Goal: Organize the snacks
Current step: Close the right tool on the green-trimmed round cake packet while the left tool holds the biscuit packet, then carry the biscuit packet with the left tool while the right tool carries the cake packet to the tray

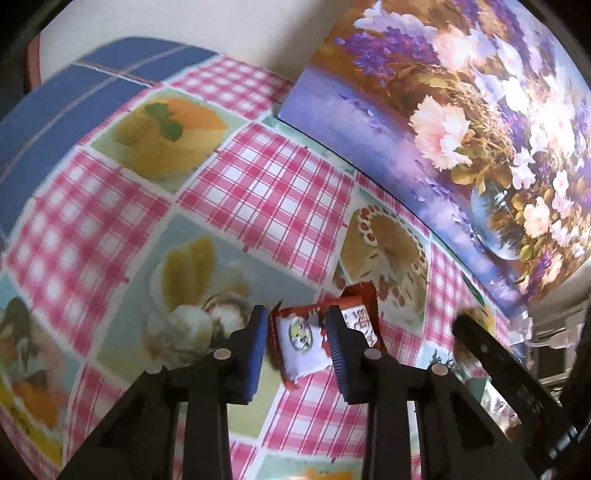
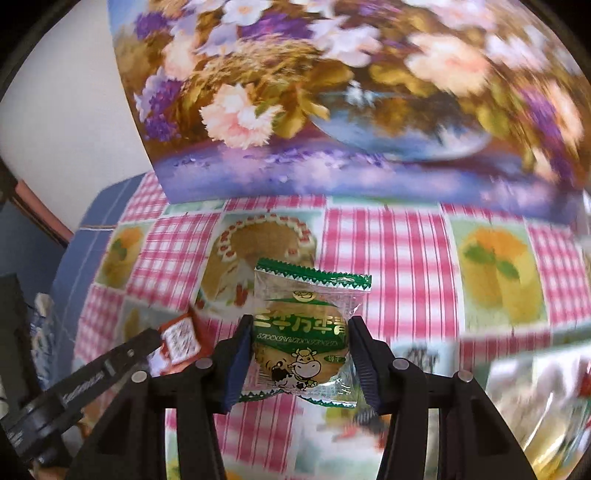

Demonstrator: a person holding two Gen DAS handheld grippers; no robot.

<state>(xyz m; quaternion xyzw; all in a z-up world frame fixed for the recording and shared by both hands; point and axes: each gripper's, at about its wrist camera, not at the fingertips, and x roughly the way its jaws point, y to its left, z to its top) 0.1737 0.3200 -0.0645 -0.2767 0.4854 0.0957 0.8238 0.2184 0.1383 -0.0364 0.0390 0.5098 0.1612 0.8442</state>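
Pink-checked oilcloth with dessert pictures covers the bench [image 2: 388,240]; blur softens much of both views.

Right gripper [image 2: 301,347]: blue-padded fingers [image 2: 236,354] pressed against both sides of a clear, green-trimmed biscuit packet [image 2: 306,325] printed with a cartoon cow, held above the cloth.

Left gripper [image 1: 297,339]: fingers [image 1: 258,347] set narrowly on either side of a red-and-white snack packet [image 1: 303,343]; its far end shows in the right wrist view, low on the left. Whether both pads touch it cannot be told.

Far edge: flower painting [image 2: 332,110] propped upright on the bench against a pale wall [image 1: 240,26]. Blue surface [image 1: 55,110] lies beyond the cloth's far left edge.
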